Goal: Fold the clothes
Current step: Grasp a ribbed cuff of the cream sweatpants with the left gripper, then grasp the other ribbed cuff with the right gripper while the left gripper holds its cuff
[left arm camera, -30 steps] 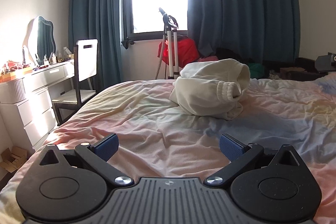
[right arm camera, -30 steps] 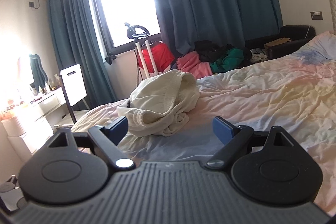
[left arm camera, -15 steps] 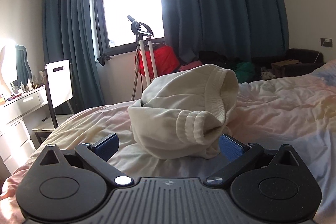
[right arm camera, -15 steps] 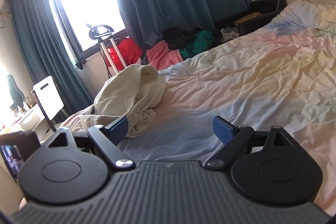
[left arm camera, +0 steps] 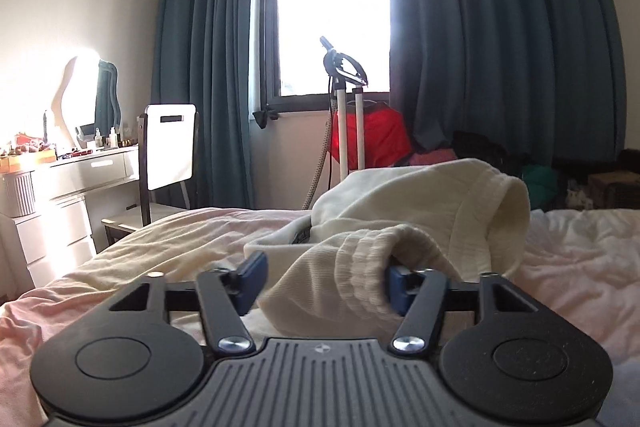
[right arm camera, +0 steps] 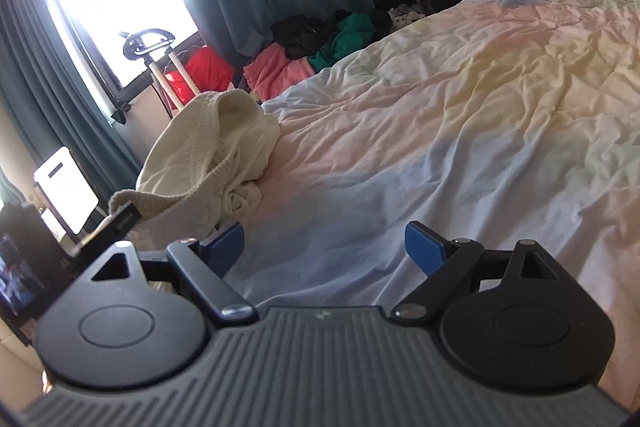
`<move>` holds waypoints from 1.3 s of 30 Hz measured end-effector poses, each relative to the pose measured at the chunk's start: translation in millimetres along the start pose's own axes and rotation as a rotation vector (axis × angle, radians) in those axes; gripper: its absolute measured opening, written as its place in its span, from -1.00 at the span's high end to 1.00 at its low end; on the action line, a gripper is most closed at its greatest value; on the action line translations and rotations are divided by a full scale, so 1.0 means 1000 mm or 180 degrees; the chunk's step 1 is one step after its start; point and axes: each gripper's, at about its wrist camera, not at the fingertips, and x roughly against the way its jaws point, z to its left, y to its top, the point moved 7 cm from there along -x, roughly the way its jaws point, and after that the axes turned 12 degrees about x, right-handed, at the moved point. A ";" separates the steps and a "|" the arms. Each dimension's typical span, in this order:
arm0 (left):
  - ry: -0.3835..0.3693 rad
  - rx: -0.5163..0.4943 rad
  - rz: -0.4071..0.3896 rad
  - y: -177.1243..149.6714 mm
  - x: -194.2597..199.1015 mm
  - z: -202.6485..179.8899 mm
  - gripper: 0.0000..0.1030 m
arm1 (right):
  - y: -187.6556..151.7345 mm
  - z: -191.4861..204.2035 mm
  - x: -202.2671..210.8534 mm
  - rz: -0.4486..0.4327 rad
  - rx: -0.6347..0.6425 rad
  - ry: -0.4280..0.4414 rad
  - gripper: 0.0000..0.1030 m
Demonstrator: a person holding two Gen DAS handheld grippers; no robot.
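A crumpled cream sweatshirt lies in a heap on the bed. In the left wrist view its ribbed cuff sits between the blue pads of my left gripper, whose jaws stand partly closed around it with gaps still showing. In the right wrist view the same sweatshirt lies at the left, beyond my right gripper, which is open and empty above the pastel sheet.
A white dresser with a mirror and a chair stand left of the bed. A garment steamer and a pile of red, pink, green and black clothes sit under the window with blue curtains.
My left gripper has moved forward to the sweatshirt and its jaws have narrowed around the cuff. My right gripper has swung right and tilted, staying open.
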 end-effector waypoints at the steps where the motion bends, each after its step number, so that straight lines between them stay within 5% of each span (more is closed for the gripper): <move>1: -0.0019 0.0055 0.0018 0.004 0.000 0.001 0.41 | -0.002 0.001 -0.003 0.0030 0.0020 -0.0002 -0.73; 3: -0.0057 0.0121 0.0048 0.013 0.004 0.006 0.66 | -0.005 0.003 -0.006 0.0065 0.0039 0.0001 -0.73; 7: -0.0143 0.0127 -0.0056 0.036 0.029 0.024 0.78 | -0.004 0.007 -0.002 -0.0007 0.0120 -0.0025 -0.73; 17: -0.0338 0.0208 -0.0124 0.092 0.141 0.130 0.87 | -0.010 0.024 0.034 -0.0266 0.0496 0.0157 -0.72; 22: -0.0227 0.0270 -0.0095 0.096 0.182 0.207 0.87 | -0.017 0.051 0.046 -0.0282 0.0729 0.0451 -0.72; 28: 0.0076 0.0663 0.0259 0.050 0.160 0.295 0.87 | -0.043 0.094 0.033 0.0131 0.1035 0.0916 -0.71; 31: 0.0128 0.0658 0.0289 0.045 0.149 0.316 0.84 | -0.065 0.115 0.019 0.0424 0.1143 0.1026 -0.54; 39: 0.0125 0.0566 0.0487 0.039 0.132 0.307 0.74 | -0.087 0.176 -0.016 0.0140 0.2072 0.0871 -0.42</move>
